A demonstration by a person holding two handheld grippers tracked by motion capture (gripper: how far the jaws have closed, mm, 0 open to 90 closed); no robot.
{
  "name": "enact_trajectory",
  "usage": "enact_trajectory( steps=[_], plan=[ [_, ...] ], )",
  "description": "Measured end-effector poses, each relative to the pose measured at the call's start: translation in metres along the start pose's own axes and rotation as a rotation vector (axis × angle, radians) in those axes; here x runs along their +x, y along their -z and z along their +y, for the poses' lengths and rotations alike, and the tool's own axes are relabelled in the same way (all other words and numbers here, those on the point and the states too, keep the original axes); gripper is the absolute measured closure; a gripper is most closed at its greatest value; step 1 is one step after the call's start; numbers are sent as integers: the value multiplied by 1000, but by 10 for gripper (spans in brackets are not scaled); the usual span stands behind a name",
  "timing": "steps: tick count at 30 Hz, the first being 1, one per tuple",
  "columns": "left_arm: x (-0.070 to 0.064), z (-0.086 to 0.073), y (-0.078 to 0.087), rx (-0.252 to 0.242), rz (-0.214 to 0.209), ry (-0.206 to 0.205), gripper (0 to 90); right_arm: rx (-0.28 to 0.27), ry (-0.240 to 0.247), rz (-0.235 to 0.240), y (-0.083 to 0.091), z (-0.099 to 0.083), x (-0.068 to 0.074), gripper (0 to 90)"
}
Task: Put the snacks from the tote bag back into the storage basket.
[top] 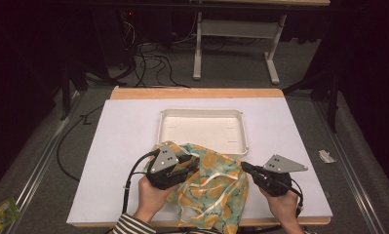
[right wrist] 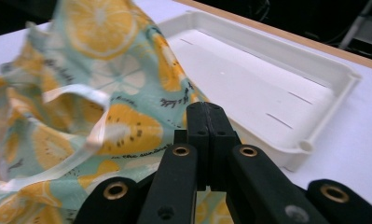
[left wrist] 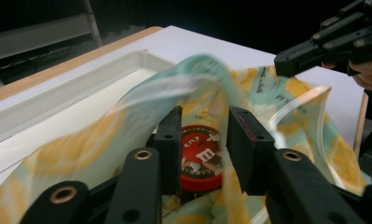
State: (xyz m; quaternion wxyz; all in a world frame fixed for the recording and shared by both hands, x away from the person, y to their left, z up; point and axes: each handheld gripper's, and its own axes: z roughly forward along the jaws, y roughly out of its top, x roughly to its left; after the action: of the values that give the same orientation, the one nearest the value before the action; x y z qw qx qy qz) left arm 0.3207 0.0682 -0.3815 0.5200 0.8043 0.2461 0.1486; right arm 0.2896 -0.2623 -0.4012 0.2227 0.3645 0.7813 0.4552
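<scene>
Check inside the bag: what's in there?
A red round tin sits inside the bag, between the left gripper's open jaws. Fabric hides the rest of the inside.

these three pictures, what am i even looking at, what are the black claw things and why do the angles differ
A person sits at a table holding a hand-held gripper in each hand: black two-jaw tongs. The high view looks down from above; the left hand-held gripper is at its left, the right hand-held gripper at its right. The other two pictures come from cameras riding on each tool, looking along its jaws. On the table lie a white tray and a lemon-print cloth bag. The left jaws are open around a red round lid or tin inside the bag. The right jaws are closed at the bag's edge; whether they pinch it is unclear.
</scene>
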Motion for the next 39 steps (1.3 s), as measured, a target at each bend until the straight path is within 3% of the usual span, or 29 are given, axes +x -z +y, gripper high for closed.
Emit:
enact_trajectory(
  steps=[3, 8, 13, 15, 18, 23, 29, 33, 39],
  plan=[
    [0, -3, 2, 2, 8, 4, 629, 15, -34, -20, -1, -3, -9, 900],
    [0, -8, 5, 17, 29, -4, 601, 58, -50, -45, -9, -12, -19, 900],
    [3, -17, 7, 50, 71, 17, 558, 92, -66, -54, -15, -19, -24, 900],
    [4, -24, 8, 77, 110, 19, 514, 114, -74, -64, -20, -24, -28, 900],
    [5, -28, 9, 97, 125, 23, 497, 137, -80, -72, -23, -27, -30, 900],
    [10, -43, 9, 126, 163, 70, 476, 195, -93, -82, -33, -37, -39, 900],
    [13, -57, 9, 151, 202, 95, 463, 249, -100, -97, -43, -45, -44, 900],
    [16, -63, 9, 152, 208, 118, 452, 276, -99, -91, -50, -47, -44, 900],
    [21, -70, 6, 154, 221, 159, 456, 252, -81, -93, -47, -44, -38, 842]
  ],
)
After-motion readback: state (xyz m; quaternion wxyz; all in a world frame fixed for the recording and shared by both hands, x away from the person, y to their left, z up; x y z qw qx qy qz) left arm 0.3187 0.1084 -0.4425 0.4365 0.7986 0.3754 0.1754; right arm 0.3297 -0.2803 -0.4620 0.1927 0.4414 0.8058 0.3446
